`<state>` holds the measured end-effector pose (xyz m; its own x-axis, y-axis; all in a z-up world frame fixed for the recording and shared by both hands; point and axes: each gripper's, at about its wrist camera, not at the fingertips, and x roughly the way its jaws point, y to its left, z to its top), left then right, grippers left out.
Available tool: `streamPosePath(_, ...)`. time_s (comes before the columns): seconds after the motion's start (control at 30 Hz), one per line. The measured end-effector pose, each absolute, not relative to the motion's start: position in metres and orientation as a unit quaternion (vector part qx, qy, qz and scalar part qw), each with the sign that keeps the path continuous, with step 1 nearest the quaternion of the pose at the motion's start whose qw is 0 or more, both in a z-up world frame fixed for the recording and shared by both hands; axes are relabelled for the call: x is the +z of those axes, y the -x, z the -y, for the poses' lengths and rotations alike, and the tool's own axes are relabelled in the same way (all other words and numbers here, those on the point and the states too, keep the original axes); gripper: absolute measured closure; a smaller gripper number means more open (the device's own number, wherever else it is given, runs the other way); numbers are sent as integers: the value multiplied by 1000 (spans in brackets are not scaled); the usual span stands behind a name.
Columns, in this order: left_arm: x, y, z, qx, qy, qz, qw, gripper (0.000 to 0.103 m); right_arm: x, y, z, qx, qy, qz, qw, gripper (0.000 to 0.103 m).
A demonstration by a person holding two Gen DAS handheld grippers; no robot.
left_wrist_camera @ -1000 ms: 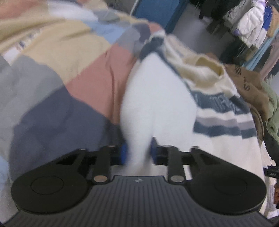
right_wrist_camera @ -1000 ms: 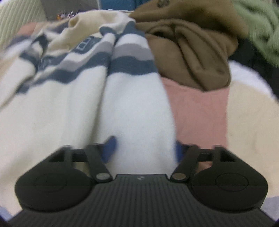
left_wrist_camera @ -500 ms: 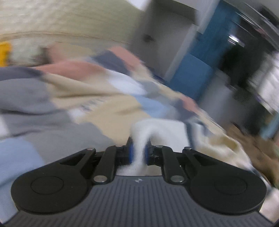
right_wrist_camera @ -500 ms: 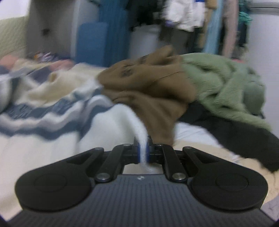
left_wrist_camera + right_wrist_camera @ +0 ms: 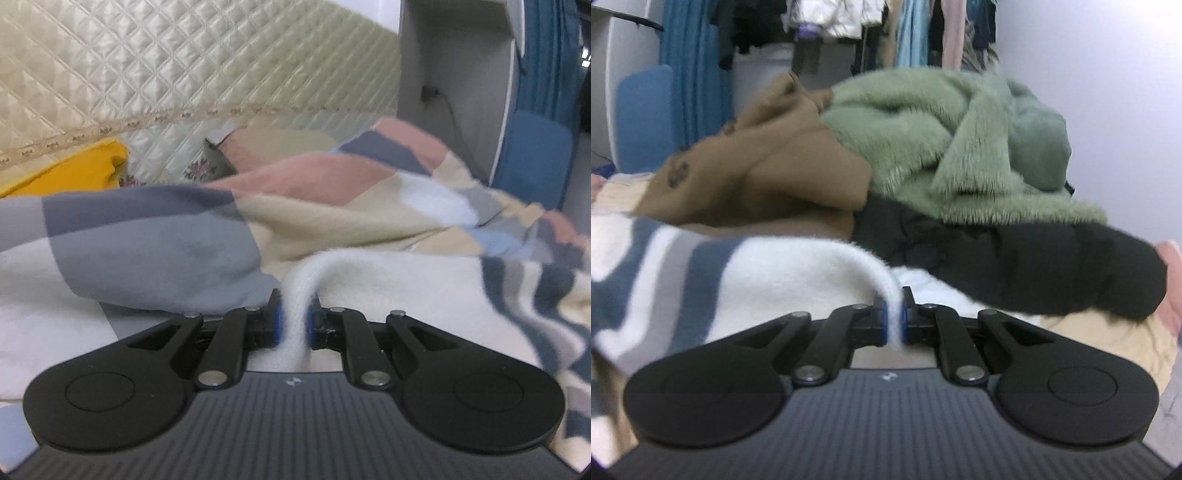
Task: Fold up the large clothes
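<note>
Striped sweater (image 5: 424, 280) edge pinched between both tightly closed claws, left claw (image 5: 294, 325), right claw (image 5: 894, 321).

Striped sweater (image 5: 424, 280) cut off at right edge beyond the fingers; its pinched fold hidden between blue pads (image 5: 277, 325). Hanging clothes (image 5: 849, 22) blurred, cropped above.

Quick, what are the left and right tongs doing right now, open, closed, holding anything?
Left tongs: closed on the white knit sweater with blue-grey stripes.
Right tongs: closed on the same sweater's white edge.
</note>
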<state>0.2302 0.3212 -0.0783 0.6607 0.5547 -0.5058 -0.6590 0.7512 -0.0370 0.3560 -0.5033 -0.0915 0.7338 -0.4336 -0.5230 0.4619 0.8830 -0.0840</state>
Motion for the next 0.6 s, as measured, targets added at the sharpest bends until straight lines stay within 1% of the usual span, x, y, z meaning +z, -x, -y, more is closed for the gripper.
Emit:
streamPosePath(0.1, -102, -244, -338, 343, 106, -268, 894, 89, -109, -367, 508, -241, -27, -293, 925, 94)
streamPosePath(0.23, -128, -260, -344, 348, 76, -303, 884, 88, -125, -369, 517, -230, -73, -311, 919, 92)
streamPosePath(0.33, -131, -262, -342, 352, 68, -305, 882, 88, -132, -367, 523, -225, -101, -313, 917, 86)
streamPosePath(0.4, -128, -259, -342, 354, 85, -296, 883, 88, -132, -364, 523, -223, -110, -310, 918, 85)
streamPosePath(0.43, -125, -256, -340, 357, 89, -289, 884, 86, -130, -363, 521, -223, -110, -310, 918, 85)
streamPosePath(0.47, -121, -255, -337, 361, 86, -287, 883, 82, -129, -361, 519, -223, -112, -309, 918, 85)
streamPosePath(0.5, -117, -254, -332, 362, 78, -287, 883, 81, -125, -359, 518, -221, -116, -308, 918, 84)
streamPosePath(0.53, -113, -253, -327, 360, 72, -287, 885, 78, -121, -356, 516, -217, -122, -306, 919, 80)
streamPosePath(0.57, -108, -251, -322, 356, 71, -286, 887, 71, -117, -353, 515, -214, -127, -301, 921, 73)
streamPosePath(0.6, -102, -248, -317, 351, 73, -284, 889, 66, -113, -349, 513, -211, -132, -296, 922, 68)
